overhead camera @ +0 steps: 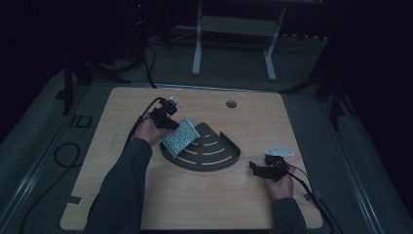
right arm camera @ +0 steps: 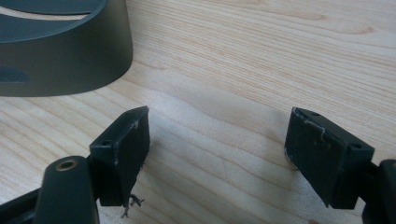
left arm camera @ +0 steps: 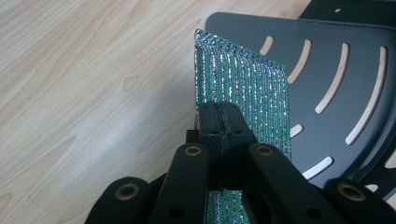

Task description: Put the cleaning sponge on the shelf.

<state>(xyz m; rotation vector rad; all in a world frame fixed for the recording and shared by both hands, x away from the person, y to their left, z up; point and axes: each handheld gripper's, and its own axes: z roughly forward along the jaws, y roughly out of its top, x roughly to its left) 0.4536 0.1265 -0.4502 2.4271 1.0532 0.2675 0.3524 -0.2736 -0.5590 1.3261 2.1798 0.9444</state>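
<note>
Pinching the sponge (left arm camera: 243, 88) by one edge, the left hand-held gripper (left arm camera: 219, 126) holds it tilted over the rack's (overhead camera: 229, 153) left rim. A thin bite: it could slip or pivot, landing on the worktop (overhead camera: 195, 200). Right hand-held gripper (right arm camera: 217, 154) sits spread, empty, near the rack's wall.

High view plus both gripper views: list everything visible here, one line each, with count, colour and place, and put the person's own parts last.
Table: one, light wood, centre, with a round hole near its far edge.
Slotted tray: one, dark grey, fan-shaped, mid-table.
Sparkly pad: one, green-silver, over the tray's left edge, in the left gripper's jaws.
White frame: one, on the floor beyond the table.
Left gripper: one, black, shut on the pad.
Right gripper: one, black, open, right of the tray.
Sleeves: two, dark.
</note>
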